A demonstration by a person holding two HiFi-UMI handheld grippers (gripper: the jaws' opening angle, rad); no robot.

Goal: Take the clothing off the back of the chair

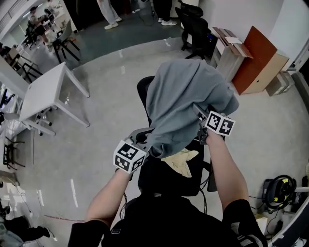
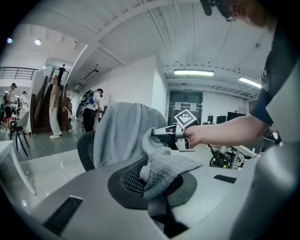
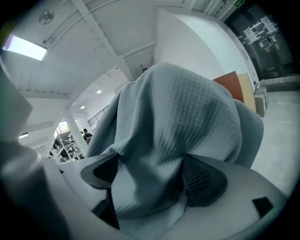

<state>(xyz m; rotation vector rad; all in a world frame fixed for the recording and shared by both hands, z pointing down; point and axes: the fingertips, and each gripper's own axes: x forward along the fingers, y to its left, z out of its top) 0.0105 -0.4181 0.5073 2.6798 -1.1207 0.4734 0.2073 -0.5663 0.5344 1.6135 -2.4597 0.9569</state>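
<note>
A grey garment (image 1: 186,101) hangs draped over the back of a black office chair (image 1: 143,87) right in front of me. My left gripper (image 1: 145,140) is at the garment's lower left edge and is shut on a bunched fold of it (image 2: 164,168). My right gripper (image 1: 198,112) is at the garment's right side. Its jaws stand wide open with the grey cloth (image 3: 183,117) hanging loose between the two dark pads (image 3: 204,180). From the left gripper view, the right gripper (image 2: 157,132) reaches into the cloth from the right. The chair's back is almost wholly hidden under the garment.
A beige cloth (image 1: 181,161) lies on the chair's seat (image 1: 166,185). A white table (image 1: 46,91) stands to the left, another black chair (image 1: 195,29) and leaning boards (image 1: 256,60) at the back right. A yellow-black device (image 1: 280,188) sits on the floor at the right. People (image 1: 108,12) stand far off.
</note>
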